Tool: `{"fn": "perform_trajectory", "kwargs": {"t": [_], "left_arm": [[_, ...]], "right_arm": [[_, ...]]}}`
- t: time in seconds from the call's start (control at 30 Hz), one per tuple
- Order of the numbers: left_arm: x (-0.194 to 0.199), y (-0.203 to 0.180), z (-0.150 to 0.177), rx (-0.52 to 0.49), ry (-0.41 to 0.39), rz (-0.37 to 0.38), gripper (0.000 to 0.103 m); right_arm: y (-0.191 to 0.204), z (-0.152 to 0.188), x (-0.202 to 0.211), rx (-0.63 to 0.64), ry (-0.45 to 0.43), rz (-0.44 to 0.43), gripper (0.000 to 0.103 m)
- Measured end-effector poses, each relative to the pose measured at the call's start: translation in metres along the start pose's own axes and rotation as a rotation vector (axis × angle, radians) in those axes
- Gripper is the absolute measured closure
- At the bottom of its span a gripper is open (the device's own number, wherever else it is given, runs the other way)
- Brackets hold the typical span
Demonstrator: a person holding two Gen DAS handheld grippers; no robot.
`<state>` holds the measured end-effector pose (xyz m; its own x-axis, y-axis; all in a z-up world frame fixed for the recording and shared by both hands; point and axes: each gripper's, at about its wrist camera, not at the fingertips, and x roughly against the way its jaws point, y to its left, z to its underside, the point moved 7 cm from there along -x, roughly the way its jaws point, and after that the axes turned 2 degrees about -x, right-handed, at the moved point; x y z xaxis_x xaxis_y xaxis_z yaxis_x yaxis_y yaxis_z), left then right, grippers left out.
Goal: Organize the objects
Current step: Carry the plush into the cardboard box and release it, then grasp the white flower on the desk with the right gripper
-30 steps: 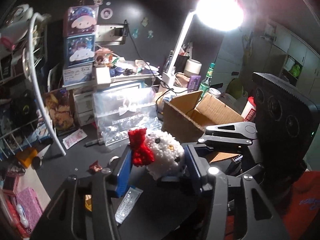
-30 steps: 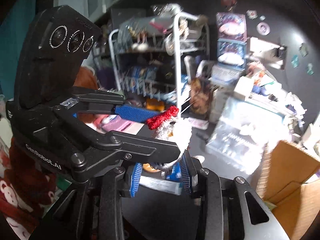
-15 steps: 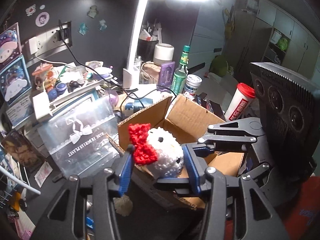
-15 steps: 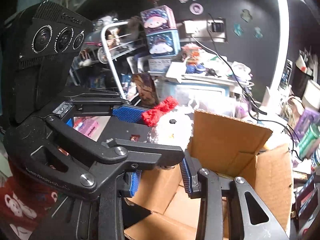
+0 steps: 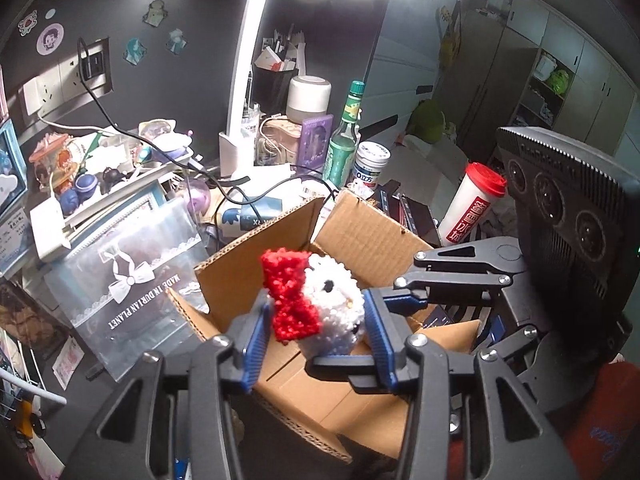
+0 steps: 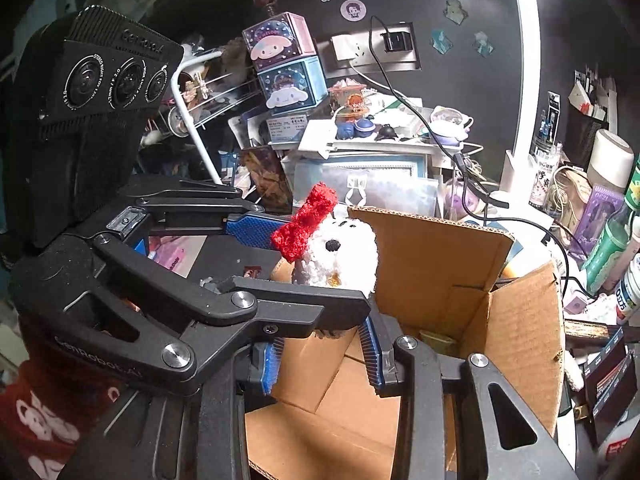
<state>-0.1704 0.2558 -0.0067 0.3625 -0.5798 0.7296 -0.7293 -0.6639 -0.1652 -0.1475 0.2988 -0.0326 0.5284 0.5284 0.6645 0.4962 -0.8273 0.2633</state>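
Observation:
A white crocheted plush toy (image 5: 336,312) with a red bow is pinched between the blue pads of my left gripper (image 5: 316,304), which is shut on its sides. It hangs over the near left corner of an open cardboard box (image 5: 360,240). My right gripper (image 5: 354,332) comes in from the right and grips the toy's lower part. In the right wrist view the plush toy (image 6: 344,248) sits above the cardboard box (image 6: 440,264). The left gripper (image 6: 320,270) crosses in front, so my right gripper (image 6: 320,336) shows only white fuzz between its pads.
A clear plastic bag (image 5: 132,280) with a bow print leans left of the box. Behind the box stand a green bottle (image 5: 344,140), a red-lidded cup (image 5: 472,204) and a white lamp post (image 5: 244,80), with cables around. A white wire rack (image 6: 192,120) is on the left.
Both grippers have carried the plush toy sideways from over the dark desk to above the cardboard box, which now fills the middle of both views. The grips look unchanged.

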Motion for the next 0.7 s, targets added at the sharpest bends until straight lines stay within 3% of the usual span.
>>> {"fn": "perform_trajectory", "kwargs": {"t": [0.1,0.13,0.23,0.27,0.47,0.6,0.7], "left_arm": [[-0.012,0.002,0.001,0.008,0.021,-0.009,0.059],[-0.014,0.003,0.002,0.009,0.027,-0.019,0.053],[-0.013,0.006,0.002,0.013,0.019,-0.04,0.029],[-0.011,0.006,0.002,0.013,0.013,-0.037,0.029],[0.014,0.013,0.005,0.03,-0.041,-0.043,0.028],[0.042,0.03,0.016,0.056,-0.092,-0.09,0.028],[0.066,0.05,0.03,0.08,-0.13,-0.165,0.024]], "right_arm": [[-0.009,0.004,-0.007,-0.023,0.034,0.009,0.073],[-0.011,0.005,-0.009,-0.029,0.043,0.016,0.071],[-0.017,0.007,-0.012,-0.039,0.06,0.033,0.047],[-0.018,0.008,-0.012,-0.036,0.057,0.043,0.043],[-0.012,0.005,-0.003,0.002,0.029,0.083,0.04],[0.014,0.0,0.007,0.087,-0.035,0.094,0.012],[0.041,-0.003,0.008,0.153,-0.065,0.08,0.006]]}}
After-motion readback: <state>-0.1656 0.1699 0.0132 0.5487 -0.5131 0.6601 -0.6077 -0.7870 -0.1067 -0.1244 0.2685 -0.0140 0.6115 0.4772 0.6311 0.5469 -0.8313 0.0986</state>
